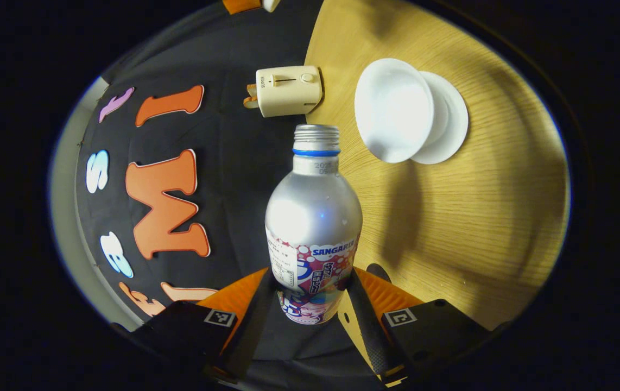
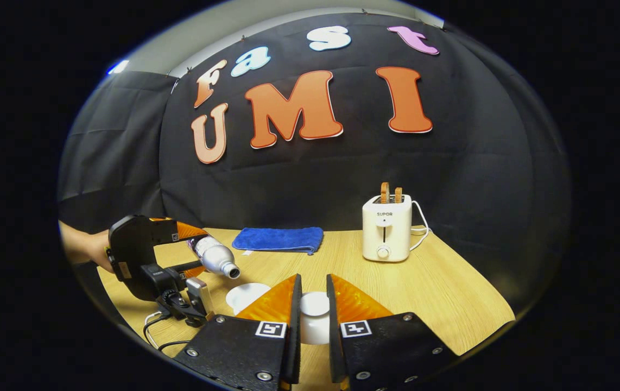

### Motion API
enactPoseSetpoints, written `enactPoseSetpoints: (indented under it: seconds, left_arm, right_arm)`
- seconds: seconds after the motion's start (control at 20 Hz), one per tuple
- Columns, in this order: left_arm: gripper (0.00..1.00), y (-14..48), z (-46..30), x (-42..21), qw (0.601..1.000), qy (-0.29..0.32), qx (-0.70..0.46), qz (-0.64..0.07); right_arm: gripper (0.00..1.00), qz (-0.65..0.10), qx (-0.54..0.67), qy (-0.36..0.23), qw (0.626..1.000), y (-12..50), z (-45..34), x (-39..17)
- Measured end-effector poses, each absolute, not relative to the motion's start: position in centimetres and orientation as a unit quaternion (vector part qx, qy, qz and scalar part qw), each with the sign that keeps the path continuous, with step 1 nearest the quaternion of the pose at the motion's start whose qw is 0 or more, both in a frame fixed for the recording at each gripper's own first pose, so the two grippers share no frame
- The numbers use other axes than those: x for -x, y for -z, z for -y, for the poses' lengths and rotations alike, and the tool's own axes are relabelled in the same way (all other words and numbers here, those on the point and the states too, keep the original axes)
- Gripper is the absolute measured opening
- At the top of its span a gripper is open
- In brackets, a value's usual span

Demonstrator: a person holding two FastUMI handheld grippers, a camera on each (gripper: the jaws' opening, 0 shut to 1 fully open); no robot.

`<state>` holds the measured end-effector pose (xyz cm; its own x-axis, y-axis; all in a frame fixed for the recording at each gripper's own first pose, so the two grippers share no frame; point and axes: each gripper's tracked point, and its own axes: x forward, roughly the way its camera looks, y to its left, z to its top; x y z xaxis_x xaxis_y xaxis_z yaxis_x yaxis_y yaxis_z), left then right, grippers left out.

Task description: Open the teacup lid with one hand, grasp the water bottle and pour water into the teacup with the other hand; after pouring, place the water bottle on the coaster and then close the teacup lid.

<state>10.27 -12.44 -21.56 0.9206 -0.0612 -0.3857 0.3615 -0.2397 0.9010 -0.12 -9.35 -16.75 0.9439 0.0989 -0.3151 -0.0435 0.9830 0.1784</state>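
Left tool (image 1: 312,304) clamps the tilted water bottle (image 1: 312,217); right tool (image 2: 312,309) clamps the teacup lid (image 2: 314,304).

Dim booth, warm overhead light; glare on bottle (image 1: 312,217); soft shadows on table (image 1: 451,228); fisheye-warped edges.

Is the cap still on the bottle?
No. In the left gripper view the water bottle, held in the left gripper, has a bare threaded neck with no cap on it.
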Motion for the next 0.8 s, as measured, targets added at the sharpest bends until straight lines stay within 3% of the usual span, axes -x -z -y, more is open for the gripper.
enactPoseSetpoints:
  seconds: [0.05,0.1,0.4,0.45,0.5,0.8]
  left_arm:
    - [0.84,21.4,12.4,-10.3,0.603,0.173,-0.773,-0.097]
    - [0.84,21.4,12.6,-10.5,0.596,0.174,-0.778,-0.094]
    - [0.84,20.5,13.1,-10.8,0.568,0.177,-0.8,-0.076]
    - [0.84,20.2,13.2,-10.8,0.563,0.176,-0.804,-0.072]
    - [0.84,19.9,13.2,-10.9,0.558,0.175,-0.808,-0.068]
    - [0.84,17.7,13.0,-11.4,0.536,0.163,-0.827,-0.05]
  right_arm:
    - [0.17,-0.165,-0.085,-0.037,0.982,16.9,9.2,0.2]
    - [0.22,-0.165,-0.086,-0.035,0.982,16.9,9.3,0.2]
    - [0.22,-0.167,-0.082,-0.033,0.982,17.1,9.4,0.4]
    - [0.17,-0.167,-0.08,-0.033,0.982,17.1,9.5,0.4]
    - [0.22,-0.166,-0.078,-0.035,0.982,17.1,9.4,0.4]
    - [0.22,-0.163,-0.077,-0.039,0.983,16.7,9.1,0.4]
